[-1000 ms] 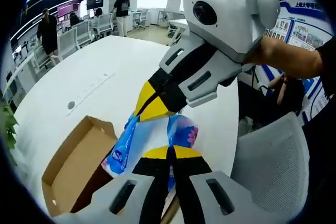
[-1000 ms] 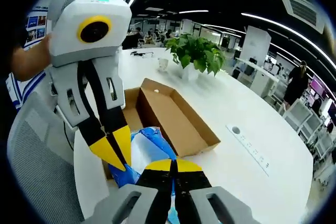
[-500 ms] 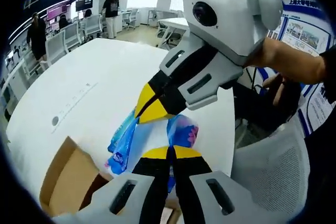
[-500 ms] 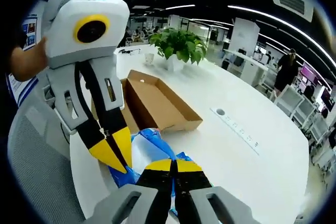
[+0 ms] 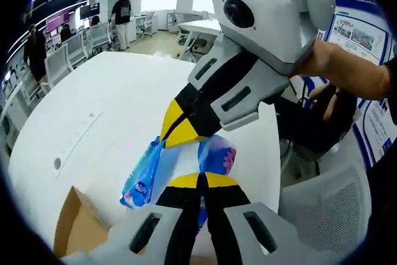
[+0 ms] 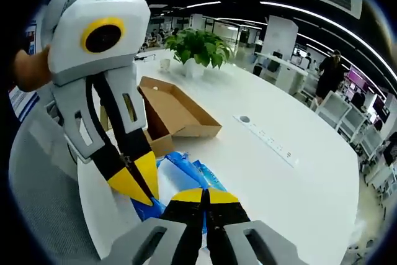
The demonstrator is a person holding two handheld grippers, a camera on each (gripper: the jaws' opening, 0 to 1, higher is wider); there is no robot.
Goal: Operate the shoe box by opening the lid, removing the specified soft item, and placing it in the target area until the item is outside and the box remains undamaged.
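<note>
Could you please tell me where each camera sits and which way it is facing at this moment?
Left gripper view: rides the left tool, facing across the white table; a forearm shows.
Right gripper view: rides the right tool, facing the plant and shoe box; a hand shows.
Shared: blue packet, table, shoe box and the opposite tool.

Both grippers carry the blue soft pack (image 5: 144, 175) away from the open shoe box (image 6: 167, 113). In the left gripper view the box (image 5: 74, 231) now sits further toward the lower left edge, with less of it showing than a second ago. In the right gripper view it lies further back, and bare white tabletop (image 6: 267, 172) now shows between it and the pack (image 6: 186, 172), which earlier overlapped the box's near end.
</note>
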